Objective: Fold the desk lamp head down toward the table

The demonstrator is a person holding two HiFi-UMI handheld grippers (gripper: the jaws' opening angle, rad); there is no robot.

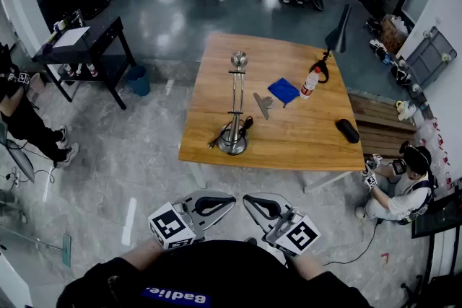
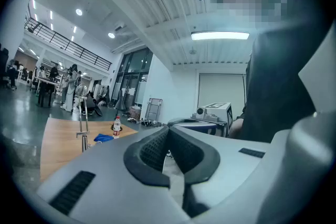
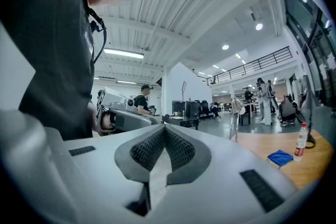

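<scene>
Desk lamp [image 1: 234, 108] stands upright near the front-left of the wooden counter [image 1: 310, 144], well apart from both tools. Left tool [image 1: 214, 204] and right tool [image 1: 261, 207] are pressed together, empty. It looks like stiff, slick metal with a heavy base [image 1: 232, 145] — I'd pinch just under the head [image 1: 239, 59].

Silver desk lamp [image 1: 232, 144] on a warm brown wood-grain table [image 1: 289, 148]; bright blue cloth [image 1: 284, 91]; white bottle [image 1: 310, 83] with red cap; black case [image 1: 348, 130]; grey glossy floor [image 1: 144, 177].
</scene>
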